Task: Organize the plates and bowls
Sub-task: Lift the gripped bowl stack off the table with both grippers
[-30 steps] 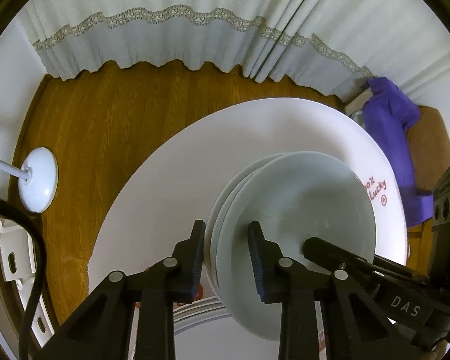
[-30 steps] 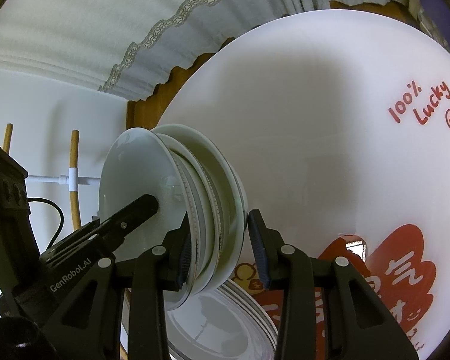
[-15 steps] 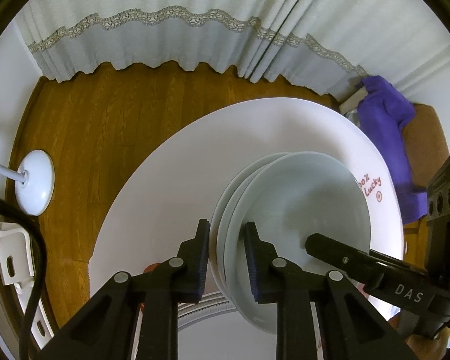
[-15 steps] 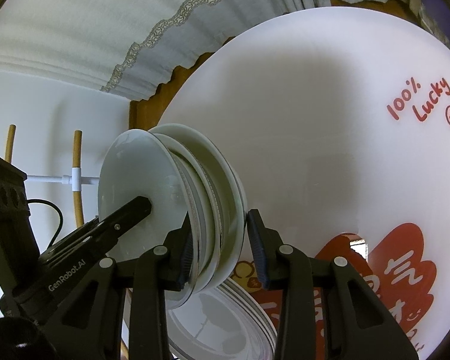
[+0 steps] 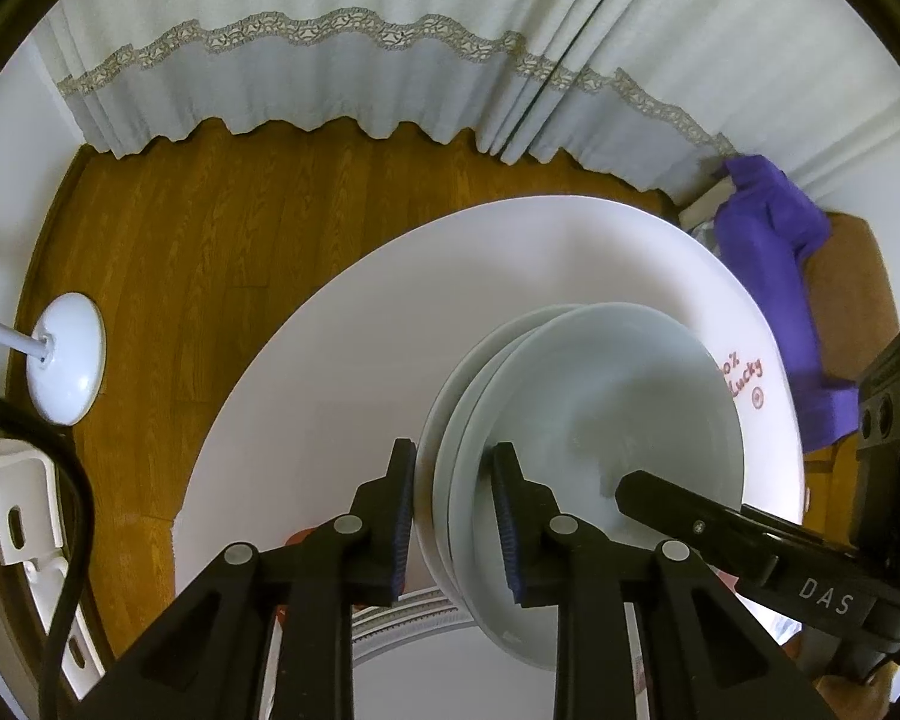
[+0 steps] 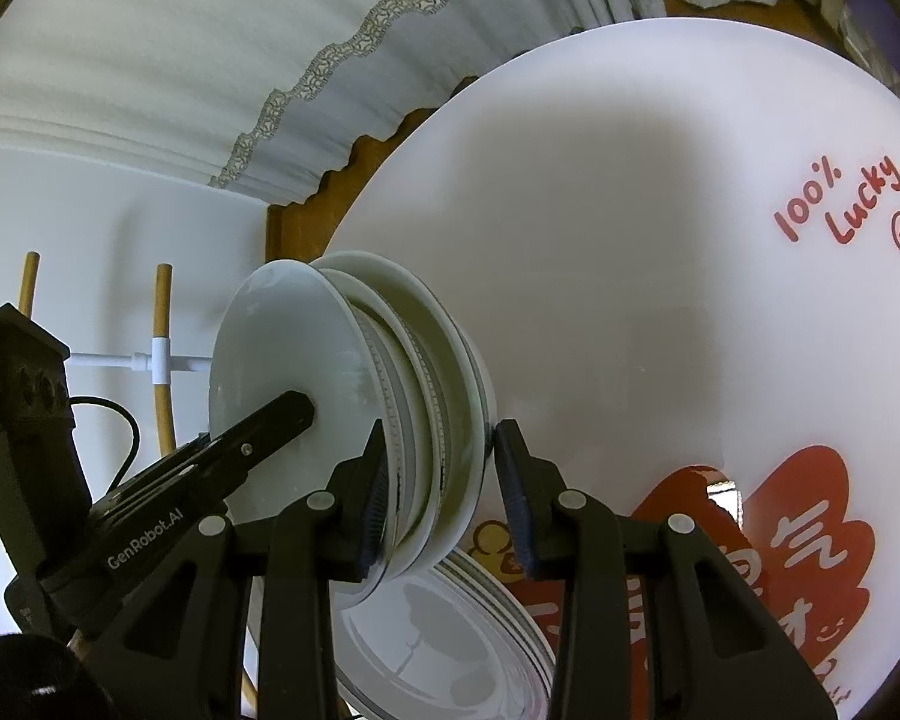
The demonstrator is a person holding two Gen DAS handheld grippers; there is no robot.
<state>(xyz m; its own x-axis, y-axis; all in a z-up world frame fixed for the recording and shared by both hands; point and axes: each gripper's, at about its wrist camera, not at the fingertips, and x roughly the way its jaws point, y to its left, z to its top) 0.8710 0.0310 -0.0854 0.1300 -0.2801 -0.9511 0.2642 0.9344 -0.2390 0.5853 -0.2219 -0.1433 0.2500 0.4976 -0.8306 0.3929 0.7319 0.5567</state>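
Observation:
A stack of pale white bowls (image 5: 600,414) is held on edge above the round white table (image 5: 342,396). My left gripper (image 5: 455,516) is shut on the rim of the stack, one finger on each side. My right gripper (image 6: 438,480) grips the same stack (image 6: 354,396) from the opposite side, its jaws closed around the rims. Each gripper shows in the other's view: the right one (image 5: 750,540) and the left one (image 6: 198,468). Below the bowls lies a stack of flat plates with patterned rims (image 6: 450,630), which also shows in the left wrist view (image 5: 402,630).
The table carries red print, "100% Lucky" (image 6: 840,204). Wooden floor (image 5: 210,252) and a pale curtain (image 5: 330,60) lie beyond it. A white lamp base (image 5: 66,366) stands at left, a purple cloth (image 5: 774,276) on a chair at right. Wooden rods (image 6: 162,348) stand at left.
My left gripper's jaws have narrowed from a wider gap onto the bowl rims. The bowl stack has shifted slightly; the right gripper holds much as before.

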